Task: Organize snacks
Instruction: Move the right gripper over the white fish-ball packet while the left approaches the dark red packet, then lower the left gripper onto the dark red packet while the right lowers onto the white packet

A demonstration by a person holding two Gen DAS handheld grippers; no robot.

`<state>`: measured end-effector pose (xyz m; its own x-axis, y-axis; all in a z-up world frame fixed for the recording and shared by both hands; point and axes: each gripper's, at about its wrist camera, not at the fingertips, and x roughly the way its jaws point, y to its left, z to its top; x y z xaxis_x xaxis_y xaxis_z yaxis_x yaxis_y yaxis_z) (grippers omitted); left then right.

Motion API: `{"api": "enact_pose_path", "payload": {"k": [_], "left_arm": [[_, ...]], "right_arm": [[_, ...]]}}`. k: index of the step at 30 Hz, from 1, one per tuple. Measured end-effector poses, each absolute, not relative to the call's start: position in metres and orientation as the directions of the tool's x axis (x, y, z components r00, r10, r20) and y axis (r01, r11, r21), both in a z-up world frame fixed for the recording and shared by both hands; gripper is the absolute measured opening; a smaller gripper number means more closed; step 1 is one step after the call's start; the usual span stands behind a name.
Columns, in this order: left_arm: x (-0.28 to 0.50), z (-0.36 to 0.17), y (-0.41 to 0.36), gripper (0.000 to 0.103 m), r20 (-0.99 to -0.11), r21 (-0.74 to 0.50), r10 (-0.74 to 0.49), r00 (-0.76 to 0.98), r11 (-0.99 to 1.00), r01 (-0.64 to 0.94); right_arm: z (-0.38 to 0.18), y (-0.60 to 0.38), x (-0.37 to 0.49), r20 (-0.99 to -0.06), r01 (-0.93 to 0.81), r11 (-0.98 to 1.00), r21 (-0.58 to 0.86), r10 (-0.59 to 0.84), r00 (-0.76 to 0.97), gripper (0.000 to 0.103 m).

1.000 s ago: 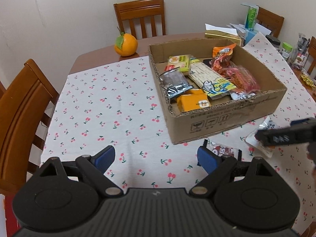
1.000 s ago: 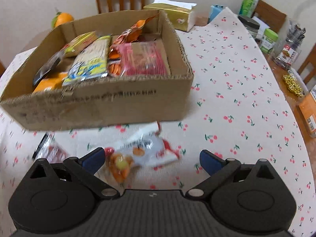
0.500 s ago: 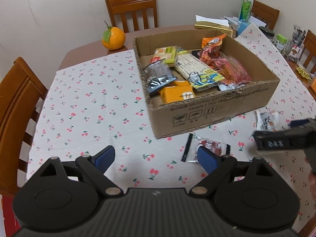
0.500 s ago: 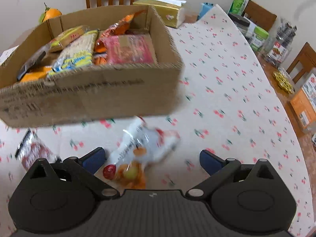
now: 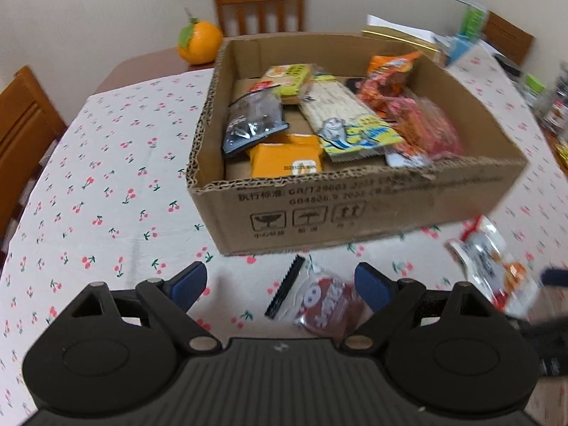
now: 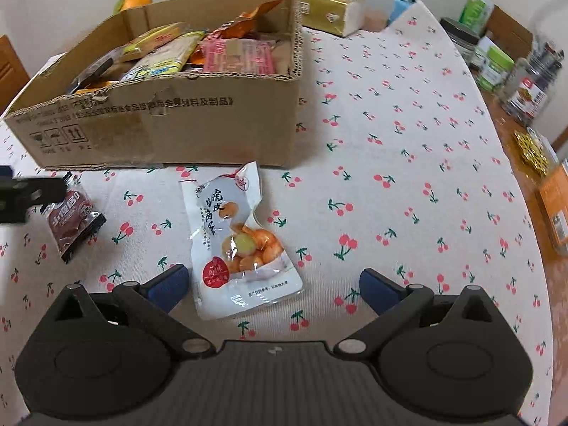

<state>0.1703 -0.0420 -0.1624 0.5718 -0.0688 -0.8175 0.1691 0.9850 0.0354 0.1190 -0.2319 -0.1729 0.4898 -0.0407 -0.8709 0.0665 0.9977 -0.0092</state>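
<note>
**Two packets lying loose in front of the snack box; both grippers wide open, holding nothing**

Left gripper (image 5: 280, 284): hovering low over the cherry-print tablecloth (image 5: 106, 184), fingers spread wide, gripping nothing. Dark red packet (image 5: 319, 305) lying flat on the cloth between the blue pads, close against the right-hand pad (image 5: 371, 285); contact not determinable. Left-hand pad well clear of it.

Right gripper (image 6: 273, 284): likewise standing wide open and empty. White packet (image 6: 238, 245), printed with orange pieces, lying flat on the cloth between the fingers, nearer the left-hand pad (image 6: 168, 285) and apparently just clear of it; right-hand pad well apart.

Cardboard box (image 5: 355, 206): sitting open-topped on the table just beyond both loose packets, neither packet touching it. Holding several snacks already: a dark packet (image 5: 254, 120), an orange packet (image 5: 284, 159), a yellow-green packet (image 5: 291, 78), a long yellow-and-blue packet (image 5: 348, 120), and red and orange packets (image 5: 419, 120) along the right side.

Surroundings: an orange fruit (image 5: 198, 42) resting on bare wood behind the box; a tissue pack (image 6: 326, 10), jars (image 6: 493, 64) and other clutter crowding the far right edge; wooden chairs (image 5: 259, 0) standing around the table. Left wrist view blurring toward its right edge, the white packet smeared there.
</note>
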Motion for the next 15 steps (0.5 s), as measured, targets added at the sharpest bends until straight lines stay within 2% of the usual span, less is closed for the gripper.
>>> {"api": "enact_pose_path", "payload": {"k": [8,15], "left_arm": [[0.168,-0.179,-0.055,0.091,-0.818,0.075,-0.008,0.575,0.99,0.12],[0.149,-0.174,-0.031,0.091,-0.834,0.113,0.033,0.552,0.987,0.112]], "right_arm": [[-0.173,-0.235,0.122,-0.872,0.002,1.0,-0.008,-0.008,0.489,0.103],[-0.173,-0.236,0.124,-0.87,-0.038,0.999,-0.007,0.013,0.493,0.103]]}}
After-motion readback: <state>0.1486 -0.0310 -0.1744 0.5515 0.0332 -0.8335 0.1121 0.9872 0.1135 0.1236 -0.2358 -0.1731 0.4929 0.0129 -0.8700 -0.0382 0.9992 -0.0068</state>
